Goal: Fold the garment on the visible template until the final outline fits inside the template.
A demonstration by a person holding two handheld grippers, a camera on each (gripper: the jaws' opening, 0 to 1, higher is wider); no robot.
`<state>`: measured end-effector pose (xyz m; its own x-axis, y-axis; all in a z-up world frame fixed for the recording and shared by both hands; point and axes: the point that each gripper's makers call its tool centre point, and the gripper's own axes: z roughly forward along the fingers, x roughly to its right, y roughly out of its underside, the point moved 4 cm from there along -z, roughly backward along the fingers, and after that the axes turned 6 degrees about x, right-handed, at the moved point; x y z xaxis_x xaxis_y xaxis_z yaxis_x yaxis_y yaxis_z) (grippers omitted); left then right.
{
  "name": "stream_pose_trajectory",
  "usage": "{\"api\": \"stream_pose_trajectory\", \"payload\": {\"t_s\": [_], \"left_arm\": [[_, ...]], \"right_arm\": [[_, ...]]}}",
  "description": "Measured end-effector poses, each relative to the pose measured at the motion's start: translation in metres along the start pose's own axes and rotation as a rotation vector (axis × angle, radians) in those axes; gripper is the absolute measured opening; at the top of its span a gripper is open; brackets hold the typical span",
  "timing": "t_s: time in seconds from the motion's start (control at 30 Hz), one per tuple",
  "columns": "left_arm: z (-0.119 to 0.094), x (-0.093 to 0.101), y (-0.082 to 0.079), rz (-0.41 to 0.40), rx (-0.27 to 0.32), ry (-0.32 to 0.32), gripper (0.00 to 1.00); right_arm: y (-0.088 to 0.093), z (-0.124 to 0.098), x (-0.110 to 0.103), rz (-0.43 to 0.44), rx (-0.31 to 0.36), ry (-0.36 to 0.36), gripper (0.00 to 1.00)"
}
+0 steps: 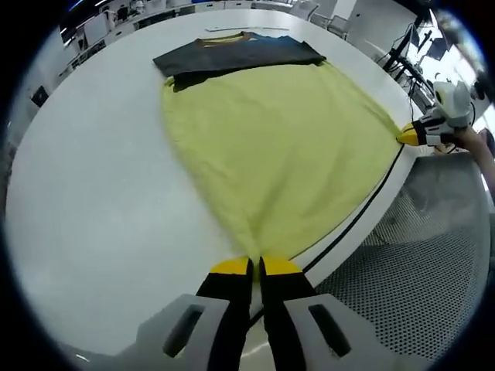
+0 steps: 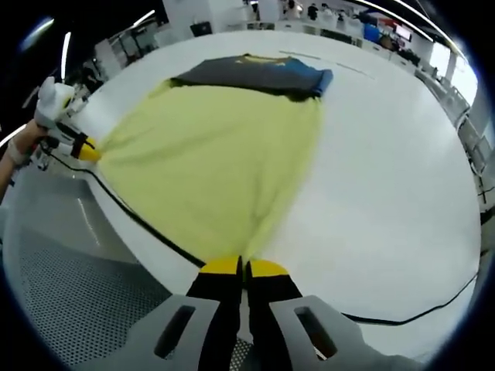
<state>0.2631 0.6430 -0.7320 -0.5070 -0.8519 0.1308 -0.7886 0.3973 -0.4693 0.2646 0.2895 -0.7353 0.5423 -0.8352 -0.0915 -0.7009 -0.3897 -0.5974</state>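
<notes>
Garment point(image 1: 282, 154), yellow-green, lies spread on the white table point(image 1: 93, 201), stretched taut between both grippers along the near table edge. Far end of it overlaps a dark folded garment point(image 1: 240, 52) with a blue patch, sitting at the far side of the table.

Left gripper point(image 1: 255, 267): jaws closed on a near corner of the yellow cloth, fabric bunches to a point right at the yellow tips. Right gripper point(image 2: 244, 267): jaws likewise clamped on the other near corner. Each gripper also shows from across in the other's view, pinching its corner at the table edge.

A black cable point(image 2: 139, 220) runs along the near rim, under or just beside the hem; cannot tell if it touches. A perforated grey surface point(image 1: 418, 255) sits below the table edge. No template outline is clear in either view; may be hidden under the cloth.

Judgement: step in hand looks like lifting the near hem to fold it toward the far side. To do it well, keep both corners level and equally tensioned, carry them together so the fold line stays straight, and lay the hem down short of the dark garment. Risks: snagging the cable, cloth slipping off the near edge.
</notes>
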Motion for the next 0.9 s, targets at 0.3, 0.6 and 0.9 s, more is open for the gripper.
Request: {"api": "stream_pose_trajectory", "payload": {"t_s": [0.3, 0.6, 0.9], "left_arm": [[0.0004, 0.001, -0.0004, 0.1, 0.027, 0.012, 0.01], [0.001, 0.0004, -0.0022, 0.12, 0.026, 0.009, 0.01], [0.0008, -0.0001, -0.0022, 0.112, 0.024, 0.012, 0.01]], "right_arm": [[0.0003, -0.0001, -0.0002, -0.039, 0.013, -0.004, 0.02], [-0.0007, 0.0006, 0.0004, -0.043, 0.0, -0.004, 0.02], [-0.0032, 0.002, 0.0017, -0.084, 0.024, -0.026, 0.02]]}}
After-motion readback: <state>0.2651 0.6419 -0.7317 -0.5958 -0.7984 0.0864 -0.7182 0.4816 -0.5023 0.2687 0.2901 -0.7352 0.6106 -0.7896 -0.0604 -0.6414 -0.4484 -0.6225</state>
